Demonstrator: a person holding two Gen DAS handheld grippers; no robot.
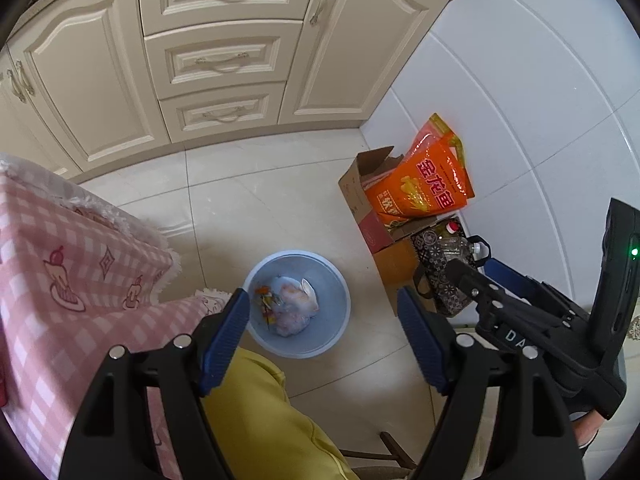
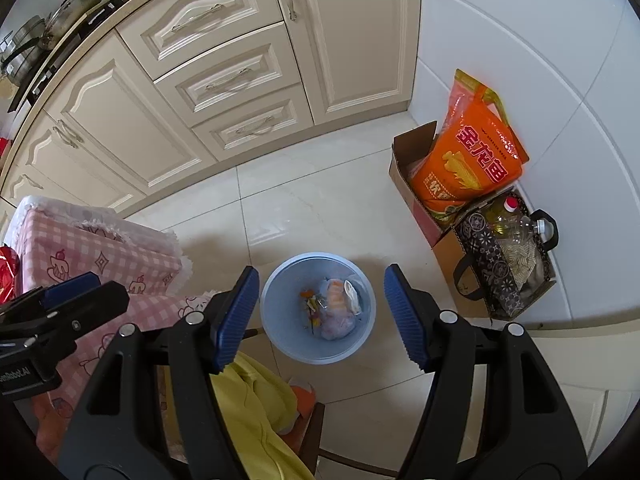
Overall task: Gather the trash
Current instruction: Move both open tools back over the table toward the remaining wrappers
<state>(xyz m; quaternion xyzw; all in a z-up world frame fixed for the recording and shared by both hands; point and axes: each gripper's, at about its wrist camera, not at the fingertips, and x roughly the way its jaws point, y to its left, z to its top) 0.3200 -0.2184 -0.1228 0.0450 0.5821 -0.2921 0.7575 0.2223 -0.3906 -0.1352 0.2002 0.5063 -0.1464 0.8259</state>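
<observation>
Trash is mostly sitting down in the light blue bin [image 2: 318, 312] on the tiled floor [image 2: 312, 200], between the pink checked tablecloth [image 1: 60, 264] and the cardboard box [image 2: 416, 168] with the orange bag. Both grippers hang over it, left gripper [image 1: 322, 332] and right gripper [image 2: 320, 312], jaws apart, nothing in them. Looks like a drop just finished, so I'd guess next is hunting down another piece.

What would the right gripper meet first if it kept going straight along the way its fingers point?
Probably the blue bin on the floor: it sits between the open right gripper fingers with nothing visible in between. Depth is unclear, so it could land on the trash inside.
</observation>
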